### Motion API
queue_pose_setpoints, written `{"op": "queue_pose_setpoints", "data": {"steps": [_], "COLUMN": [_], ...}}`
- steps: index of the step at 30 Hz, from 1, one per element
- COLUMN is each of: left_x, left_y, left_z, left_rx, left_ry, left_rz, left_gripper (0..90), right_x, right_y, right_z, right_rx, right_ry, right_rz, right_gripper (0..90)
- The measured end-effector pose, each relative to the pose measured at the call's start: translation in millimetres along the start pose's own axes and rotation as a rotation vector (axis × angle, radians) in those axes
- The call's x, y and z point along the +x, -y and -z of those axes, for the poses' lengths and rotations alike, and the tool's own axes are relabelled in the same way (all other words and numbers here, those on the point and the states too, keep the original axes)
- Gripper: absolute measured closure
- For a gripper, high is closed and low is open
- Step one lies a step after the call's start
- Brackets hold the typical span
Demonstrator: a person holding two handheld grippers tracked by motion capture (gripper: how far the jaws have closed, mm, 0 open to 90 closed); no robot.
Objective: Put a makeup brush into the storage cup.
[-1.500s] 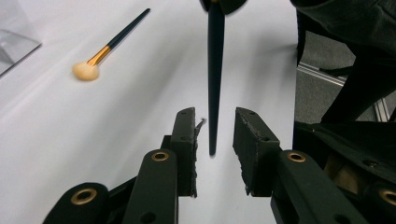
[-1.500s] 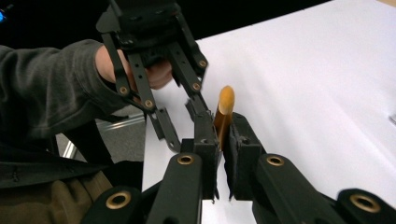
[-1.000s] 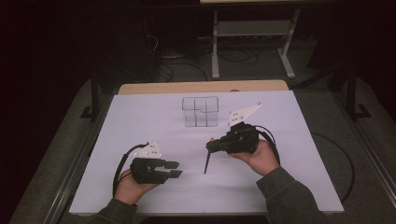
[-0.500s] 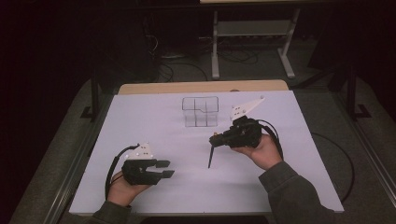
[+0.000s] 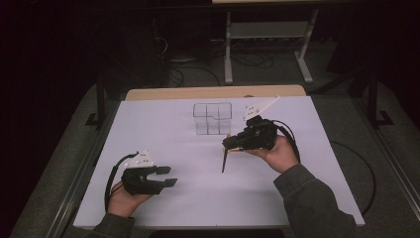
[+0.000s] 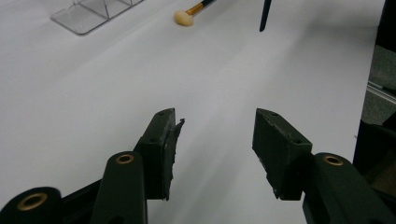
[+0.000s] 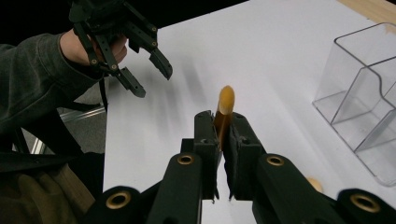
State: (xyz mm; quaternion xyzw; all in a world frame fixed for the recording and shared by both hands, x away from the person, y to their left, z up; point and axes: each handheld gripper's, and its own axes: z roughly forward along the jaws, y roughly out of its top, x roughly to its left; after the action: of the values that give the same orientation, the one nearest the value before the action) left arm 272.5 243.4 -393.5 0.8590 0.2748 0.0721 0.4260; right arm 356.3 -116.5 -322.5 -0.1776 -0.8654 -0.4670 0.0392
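Gripping slim brush, dark handle, tan tip, right gripper

Left tongs parted, just opening, empty; right tongs clamped tight.

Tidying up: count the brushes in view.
2. The held brush sits in the right hand-held gripper; the loose brush lies beside the clear organiser. More may be hidden.

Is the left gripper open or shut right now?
Open. The left gripper shows a wide gap with bare white table between its jaws; they have just been opening, nothing held.
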Motion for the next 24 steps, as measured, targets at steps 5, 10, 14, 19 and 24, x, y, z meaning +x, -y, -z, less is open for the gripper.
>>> {"op": "queue_pose_setpoints", "data": {"steps": [5, 10, 14, 19, 24], "left_x": [3.9, 7.1, 8.9, 8.6, 9.4], "left_y": [2.4, 4.9, 5.0, 6.3, 6.4], "left_z": [3.0, 6.0, 7.9, 8.4, 10.7], "left_rx": [0.004, -0.001, -0.006, -0.004, -0.008], "left_ry": [-0.015, -0.032, -0.037, -0.044, -0.048], "left_rz": [0.002, 0.023, 0.017, 0.024, 0.02], "left_gripper": [44.8, 41.8, 40.3, 39.3, 38.1], "right_x": [-2.9, -5.9, -5.9, -8.2, -8.3], "right_y": [-4.5, -11.3, -16.9, -24.8, -34.4], "right_z": [3.3, 5.3, 6.7, 8.1, 10.0], "right_rx": [0.001, 0.006, 0.014, 0.016, 0.018], "right_ry": [0.007, 0.006, 0.007, 0.011, 0.013], "right_rz": [-0.001, 0.001, 0.001, 0.022, 0.038], "right_gripper": [83.0, 83.0, 83.0, 83.0, 83.0]}}
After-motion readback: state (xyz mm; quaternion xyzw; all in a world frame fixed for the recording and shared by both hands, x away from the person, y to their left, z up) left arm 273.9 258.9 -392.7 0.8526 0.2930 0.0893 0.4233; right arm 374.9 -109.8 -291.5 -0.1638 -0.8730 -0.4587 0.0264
